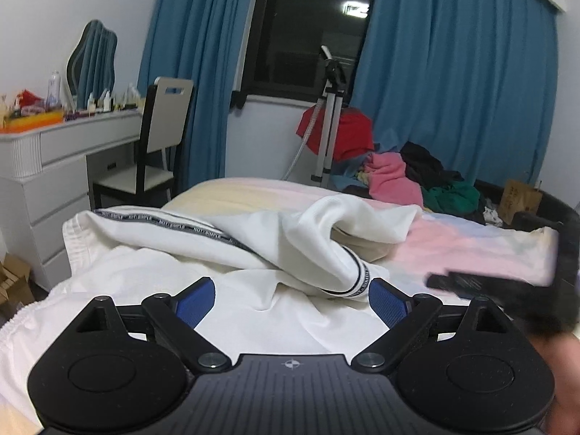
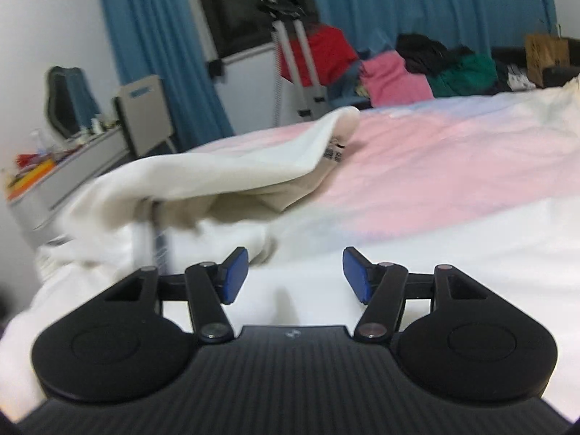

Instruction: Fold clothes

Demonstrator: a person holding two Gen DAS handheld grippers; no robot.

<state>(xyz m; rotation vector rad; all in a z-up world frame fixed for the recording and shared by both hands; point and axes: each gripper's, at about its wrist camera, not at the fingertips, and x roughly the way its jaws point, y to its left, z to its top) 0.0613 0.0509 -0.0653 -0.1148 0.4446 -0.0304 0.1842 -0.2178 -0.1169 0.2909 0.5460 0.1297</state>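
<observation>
A white garment with black lettered trim [image 1: 232,250] lies rumpled on the bed, one part folded over the rest. It also shows in the right wrist view [image 2: 224,170], where a raised flap hangs over the lower layer. My left gripper [image 1: 291,301] is open and empty just above the white cloth. My right gripper [image 2: 295,275] is open and empty over the near edge of the cloth. It appears blurred at the right of the left wrist view [image 1: 507,286].
The bed has a pastel pink and yellow sheet [image 1: 471,250]. A pile of red, pink, black and green clothes [image 1: 409,170] lies at its far side by a tripod [image 1: 330,116]. A white dressing table [image 1: 54,159] and chair [image 1: 152,148] stand left. Blue curtains hang behind.
</observation>
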